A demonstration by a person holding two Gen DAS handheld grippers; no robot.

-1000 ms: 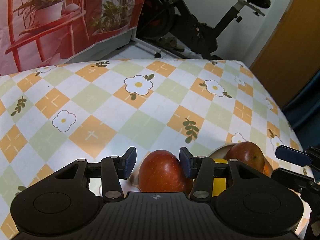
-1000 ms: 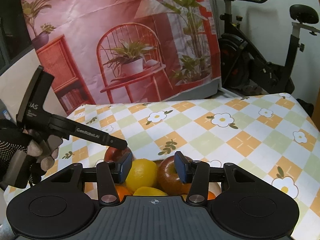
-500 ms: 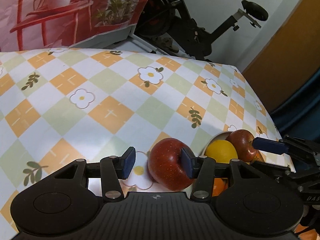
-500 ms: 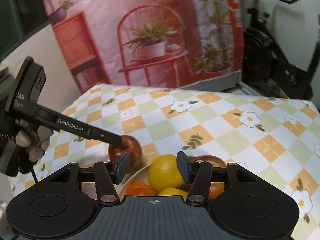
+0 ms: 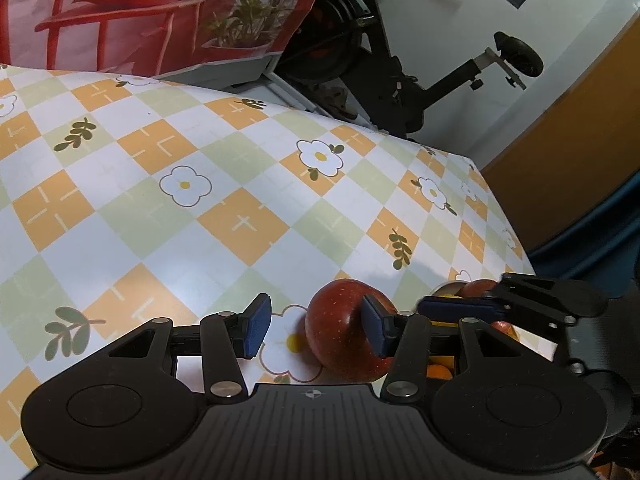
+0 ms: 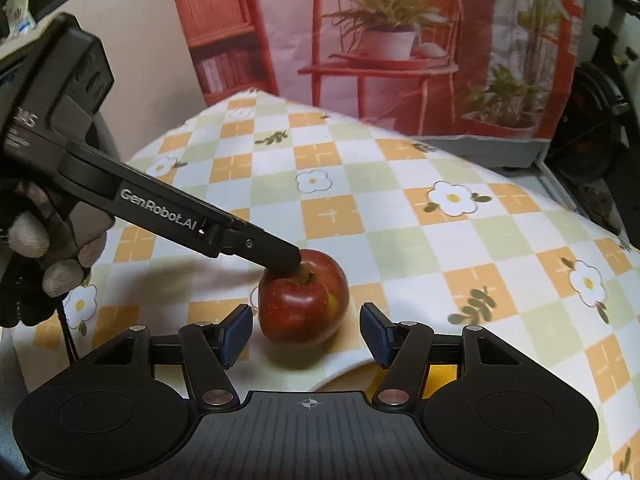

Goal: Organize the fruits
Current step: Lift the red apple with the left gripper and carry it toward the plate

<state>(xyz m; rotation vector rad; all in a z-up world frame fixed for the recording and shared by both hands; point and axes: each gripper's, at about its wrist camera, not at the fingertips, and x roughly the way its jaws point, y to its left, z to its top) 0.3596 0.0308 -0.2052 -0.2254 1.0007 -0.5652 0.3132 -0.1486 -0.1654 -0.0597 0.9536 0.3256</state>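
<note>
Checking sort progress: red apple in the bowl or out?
Out: the red apple rests on the tablecloth, beside the bowl rim.

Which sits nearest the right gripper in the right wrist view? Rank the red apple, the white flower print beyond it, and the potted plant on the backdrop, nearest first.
1. Red apple: on the tablecloth, just ahead of the right gripper, whose jaws are opening without touching it.
2. White flower print: farther up the cloth, near centre.
3. Potted plant: on the backdrop behind the table.
</note>
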